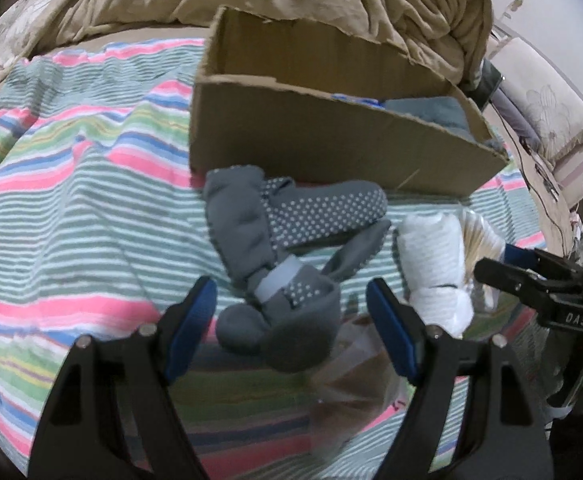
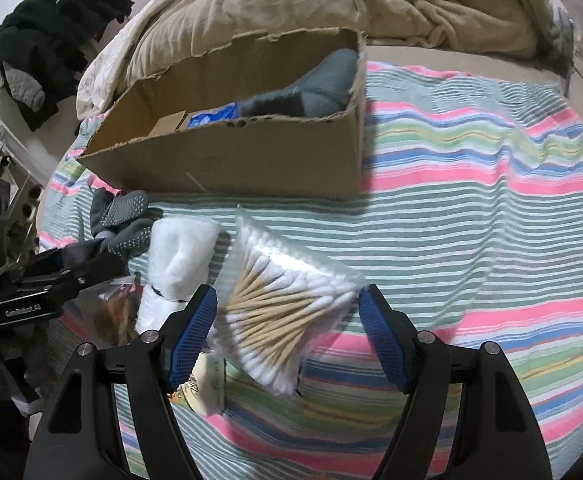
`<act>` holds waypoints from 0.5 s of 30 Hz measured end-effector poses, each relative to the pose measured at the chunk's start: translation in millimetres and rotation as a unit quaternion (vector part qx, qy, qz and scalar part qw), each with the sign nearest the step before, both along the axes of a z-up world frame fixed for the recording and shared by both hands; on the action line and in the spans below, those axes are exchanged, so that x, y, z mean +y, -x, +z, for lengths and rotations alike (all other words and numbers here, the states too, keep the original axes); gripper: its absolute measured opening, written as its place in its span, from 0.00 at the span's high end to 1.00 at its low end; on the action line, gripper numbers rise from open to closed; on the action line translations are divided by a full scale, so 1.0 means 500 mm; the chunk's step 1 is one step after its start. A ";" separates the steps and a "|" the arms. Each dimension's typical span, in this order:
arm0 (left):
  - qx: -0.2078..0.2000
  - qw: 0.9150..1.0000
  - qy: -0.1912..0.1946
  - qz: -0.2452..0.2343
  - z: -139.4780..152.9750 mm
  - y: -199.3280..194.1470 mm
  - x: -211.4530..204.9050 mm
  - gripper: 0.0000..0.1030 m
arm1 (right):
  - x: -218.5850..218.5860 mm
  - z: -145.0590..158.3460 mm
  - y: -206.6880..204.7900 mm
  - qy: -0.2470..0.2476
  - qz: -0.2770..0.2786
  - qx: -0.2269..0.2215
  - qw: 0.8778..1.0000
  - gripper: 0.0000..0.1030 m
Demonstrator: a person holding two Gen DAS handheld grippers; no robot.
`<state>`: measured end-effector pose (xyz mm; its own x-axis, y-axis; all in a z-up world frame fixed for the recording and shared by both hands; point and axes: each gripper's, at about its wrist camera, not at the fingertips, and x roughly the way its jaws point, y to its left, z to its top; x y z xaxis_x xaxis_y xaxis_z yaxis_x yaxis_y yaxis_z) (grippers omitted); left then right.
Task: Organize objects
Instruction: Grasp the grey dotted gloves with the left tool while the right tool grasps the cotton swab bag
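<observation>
Both grippers wide open over the bed.
My left gripper [image 1: 291, 308] straddles grey socks [image 1: 287, 232], my right gripper [image 2: 287, 320] the cotton swab pack [image 2: 287, 312]; neither grips anything.

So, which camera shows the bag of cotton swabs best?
The right wrist view: the bag of cotton swabs lies whole between the open right tool. In the left wrist view only its edge shows behind the white roll.
</observation>
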<state>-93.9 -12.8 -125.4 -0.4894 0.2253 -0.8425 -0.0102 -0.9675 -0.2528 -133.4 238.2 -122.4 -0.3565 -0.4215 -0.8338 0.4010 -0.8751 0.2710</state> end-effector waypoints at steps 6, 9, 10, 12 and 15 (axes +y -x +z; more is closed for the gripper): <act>0.008 1.000 0.013 0.002 -0.004 0.003 0.002 0.54 | -0.021 -0.001 -0.006 -0.010 0.012 0.008 1.000 0.47; 0.012 1.000 0.009 0.005 0.000 -0.001 -0.004 0.61 | -0.019 0.007 -0.010 -0.009 0.015 0.018 1.000 0.56; 0.015 1.000 0.009 0.006 0.003 -0.002 -0.004 0.62 | -0.016 0.011 -0.012 -0.006 0.015 0.021 1.000 0.59; 0.020 1.000 0.007 0.006 0.011 -0.006 -0.005 0.63 | -0.011 0.019 -0.015 -0.005 0.013 0.029 0.999 0.62; 0.029 1.000 0.004 0.005 0.025 -0.015 -0.006 0.64 | -0.005 0.033 -0.018 -0.002 0.012 0.040 0.999 0.65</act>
<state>-86.3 -16.0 -113.0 -0.5398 0.2129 -0.8144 -0.0145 -0.9697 -0.2438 -124.2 235.9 -106.0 -0.4113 -0.4274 -0.8051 0.4419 -0.8660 0.2340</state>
